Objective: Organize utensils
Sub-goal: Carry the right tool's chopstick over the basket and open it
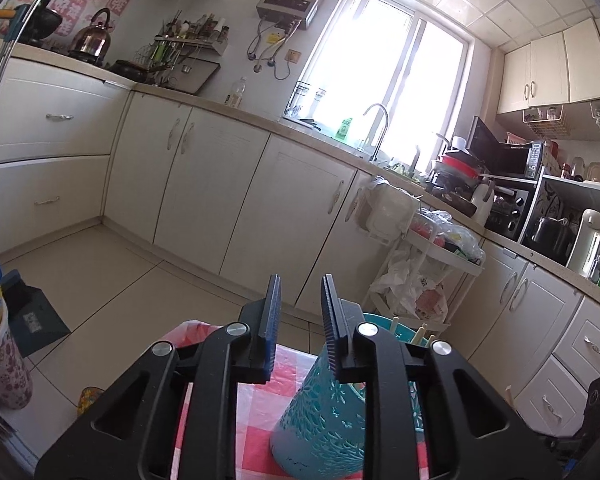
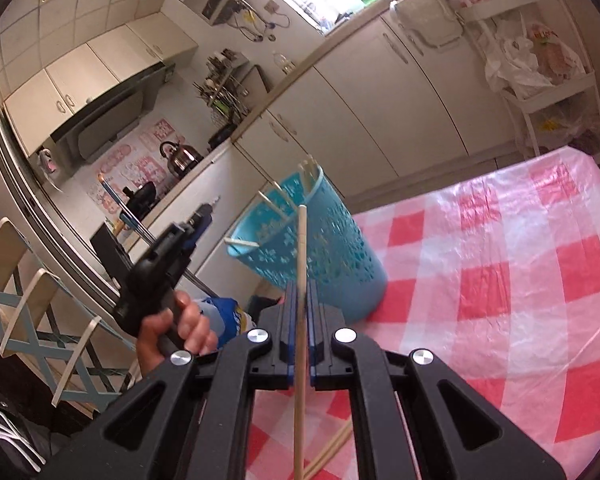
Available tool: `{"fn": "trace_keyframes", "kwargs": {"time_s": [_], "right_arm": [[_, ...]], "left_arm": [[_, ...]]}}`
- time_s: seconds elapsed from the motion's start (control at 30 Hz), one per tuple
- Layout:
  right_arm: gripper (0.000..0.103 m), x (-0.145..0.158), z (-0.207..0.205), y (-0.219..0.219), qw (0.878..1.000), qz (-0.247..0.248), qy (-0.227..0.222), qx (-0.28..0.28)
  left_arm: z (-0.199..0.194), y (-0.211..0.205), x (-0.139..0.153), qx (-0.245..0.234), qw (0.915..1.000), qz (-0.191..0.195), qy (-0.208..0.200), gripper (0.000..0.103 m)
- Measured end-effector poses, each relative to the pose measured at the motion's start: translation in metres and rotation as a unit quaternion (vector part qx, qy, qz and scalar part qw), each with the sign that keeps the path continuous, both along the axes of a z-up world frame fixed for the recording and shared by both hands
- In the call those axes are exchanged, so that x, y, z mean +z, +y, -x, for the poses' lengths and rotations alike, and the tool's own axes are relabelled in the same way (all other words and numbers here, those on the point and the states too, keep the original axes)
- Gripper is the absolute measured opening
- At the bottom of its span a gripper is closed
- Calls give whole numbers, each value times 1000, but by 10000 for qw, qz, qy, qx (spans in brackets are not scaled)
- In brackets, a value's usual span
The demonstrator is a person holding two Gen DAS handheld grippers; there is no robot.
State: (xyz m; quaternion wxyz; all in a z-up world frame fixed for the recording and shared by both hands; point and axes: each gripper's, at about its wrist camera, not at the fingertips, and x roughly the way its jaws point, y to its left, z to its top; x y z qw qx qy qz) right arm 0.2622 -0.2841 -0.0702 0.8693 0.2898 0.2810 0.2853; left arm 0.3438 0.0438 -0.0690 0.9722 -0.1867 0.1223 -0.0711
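So the main thing is a teal plastic holder [image 2: 316,240] with a cut-out flower pattern all over its wall. In the right wrist view it sits mid-frame, on the near-left part of a table with a red-and-white checked cloth [image 2: 500,280] under clear plastic. It looks tilted there, with its open mouth toward the upper left, though the camera itself is rolled. A few pale wooden chopsticks [image 2: 276,202] already poke out of the rim. In the left wrist view the same holder is at bottom centre, partly hidden behind the gripper.

The right gripper [image 2: 300,300] is clamped tight on a single chopstick [image 2: 302,240]. That stick runs nearly straight up the frame from the bottom edge, through the blue pads, and its tip ends in front of the holder's rim. More loose chopsticks [image 2: 332,452] lie on the cloth at the bottom of that view, below the gripper.

The left gripper [image 1: 300,300] has its jaws a narrow way apart with nothing between them, just cupboards and floor showing through the gap. It points roughly level, over the table edge. In the right wrist view you can see it at middle left, with a bare hand [image 2: 180,328] wrapped around its black handle.
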Motion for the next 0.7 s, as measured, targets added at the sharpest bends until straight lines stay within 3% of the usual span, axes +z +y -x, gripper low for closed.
{"fn": "trace_keyframes", "kwargs": {"time_s": [0.13, 0.37, 0.53, 0.7], "right_arm": [[5, 32, -20, 5, 9974, -289, -599, -277], [5, 75, -74, 33, 9831, -206, -1490, -1039], [5, 72, -110, 59, 9776, 227, -1609, -1337], [6, 53, -122, 83, 9785, 774, -1486, -1200]], "left_arm": [[12, 2, -7, 97, 9999, 43, -13, 36], [31, 9, -41, 302, 9993, 175, 150, 37], [36, 17, -57, 337, 9985, 362, 246, 39], [36, 25, -67, 332, 9978, 479, 316, 40]]}}
